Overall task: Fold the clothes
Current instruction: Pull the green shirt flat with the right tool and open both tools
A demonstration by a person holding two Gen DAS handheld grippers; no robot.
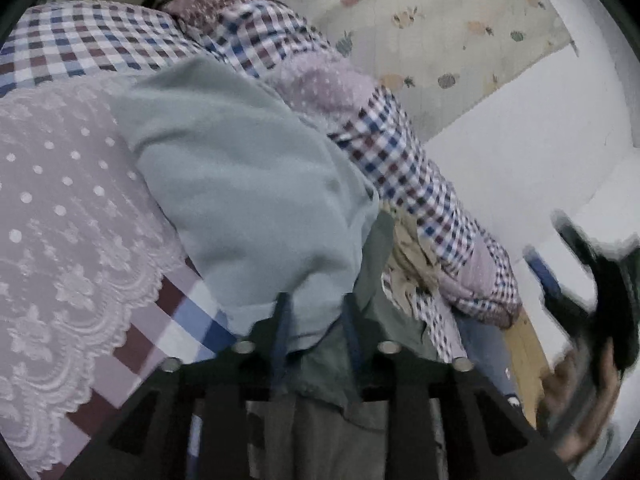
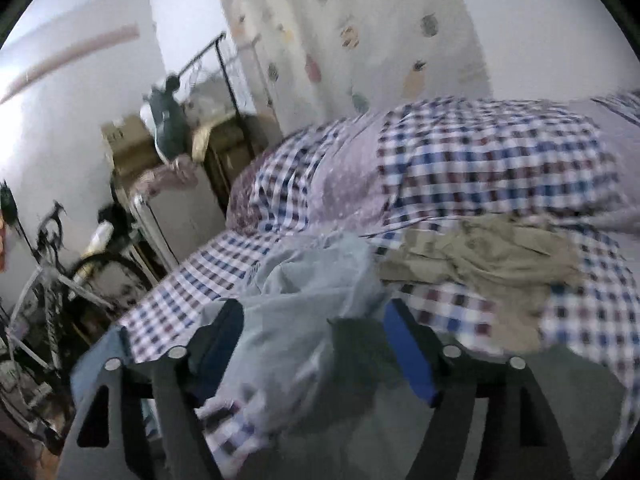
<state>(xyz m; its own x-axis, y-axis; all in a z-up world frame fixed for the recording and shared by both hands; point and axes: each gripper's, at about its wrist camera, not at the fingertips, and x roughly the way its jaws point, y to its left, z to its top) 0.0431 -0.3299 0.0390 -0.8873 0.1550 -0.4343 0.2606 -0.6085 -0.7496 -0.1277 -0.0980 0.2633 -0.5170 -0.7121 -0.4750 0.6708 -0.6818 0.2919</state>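
Left wrist view fills mostly with a pale blue-grey garment, spread from the centre of the frame down to the bottom middle, where the left gripper has its fingers drawn narrow with a fold of that cloth pinched between them. Under the garment lies a checked bedsheet in white, blue and maroon, and at the left of the frame a lilac lace cover with white dots and a scalloped edge overlaps it. A crumpled khaki garment sits just right of the blue-grey one, against the rumpled checked bedding. At the lower right edge a hand grips a dark, blurred device. A curtain with a fruit print crosses the upper right.

From the right wrist view, the same pale blue-grey garment bunches at the bottom centre, between the fingers of the right gripper. These stand wide apart, the cloth lying loose in the gap; whether either pad touches it cannot be told through the blur. The khaki garment lies at centre right on the checked bedsheet. A bicycle leans at the far left, and cardboard boxes stand behind it.
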